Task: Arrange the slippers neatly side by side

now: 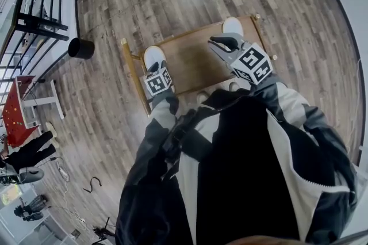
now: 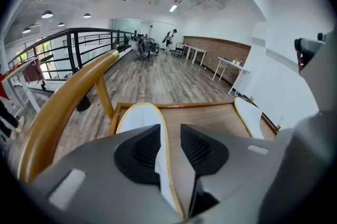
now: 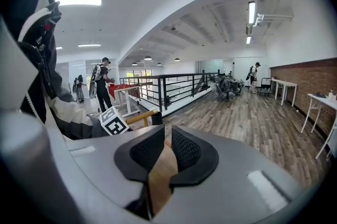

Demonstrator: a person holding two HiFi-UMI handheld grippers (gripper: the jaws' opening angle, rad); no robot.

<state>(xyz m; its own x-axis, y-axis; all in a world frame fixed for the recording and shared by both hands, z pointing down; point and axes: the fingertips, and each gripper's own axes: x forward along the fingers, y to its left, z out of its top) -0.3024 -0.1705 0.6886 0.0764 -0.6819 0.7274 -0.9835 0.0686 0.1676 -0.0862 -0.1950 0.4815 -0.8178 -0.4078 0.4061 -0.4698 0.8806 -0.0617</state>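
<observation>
Left claw (image 2: 169, 134), its cube (image 1: 157, 81) square-marked, stands open astride white slipper's (image 2: 138, 118) edge.

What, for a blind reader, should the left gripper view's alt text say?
Open jaws of the left gripper straddle the yellow-trimmed edge of a white slipper on a wooden tray. A second white slipper lies at the tray's right; a wooden rail curves past on the left.

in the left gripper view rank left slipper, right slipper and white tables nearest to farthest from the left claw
1. left slipper, rim inside the left claw
2. right slipper, across the tray, right side
3. white tables, far off at right
</observation>
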